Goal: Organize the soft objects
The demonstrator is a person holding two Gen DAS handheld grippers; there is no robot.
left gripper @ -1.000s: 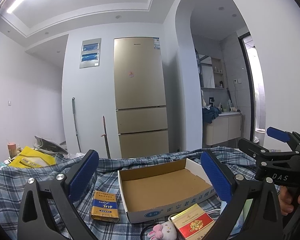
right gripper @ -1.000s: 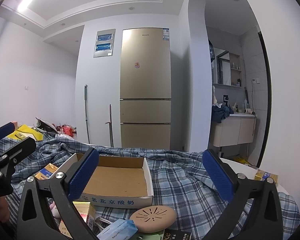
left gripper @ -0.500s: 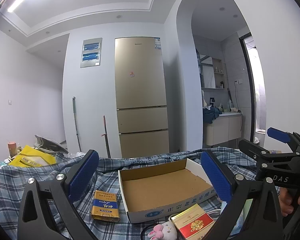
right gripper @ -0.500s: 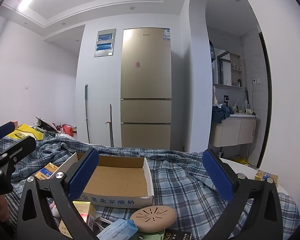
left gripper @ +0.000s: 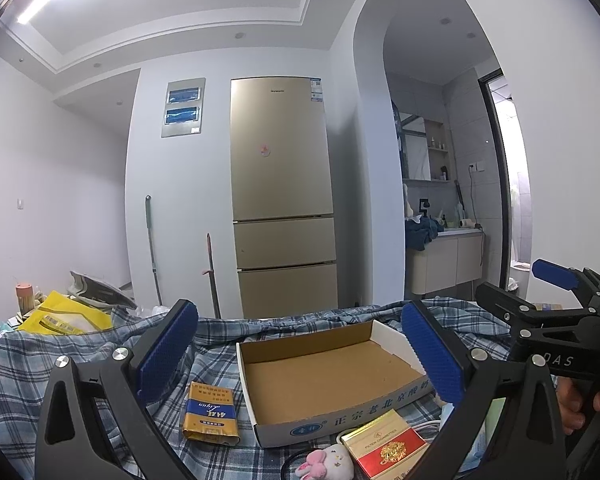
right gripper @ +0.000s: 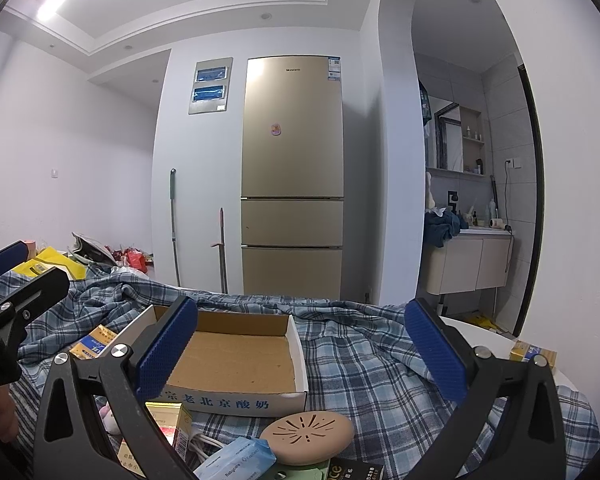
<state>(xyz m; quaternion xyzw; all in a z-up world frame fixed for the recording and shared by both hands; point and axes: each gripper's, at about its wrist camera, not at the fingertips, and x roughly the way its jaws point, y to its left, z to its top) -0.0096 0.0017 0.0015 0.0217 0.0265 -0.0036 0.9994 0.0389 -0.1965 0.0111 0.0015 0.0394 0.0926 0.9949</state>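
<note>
here, in the left wrist view, the left gripper (left gripper: 300,354) is spread wide with nothing between its pads, above a plaid cloth (left gripper: 80,354). an open box (left gripper: 332,376) sits between the fingers; a plush bunny (left gripper: 326,465) lies just in front of it, beside a red pack (left gripper: 384,446). in the right wrist view, the right gripper (right gripper: 300,354) is likewise spread and holds nothing, the box (right gripper: 236,364) ahead-left, a tissue pack (right gripper: 236,458) and tan disc (right gripper: 306,436) near the bottom.
</note>
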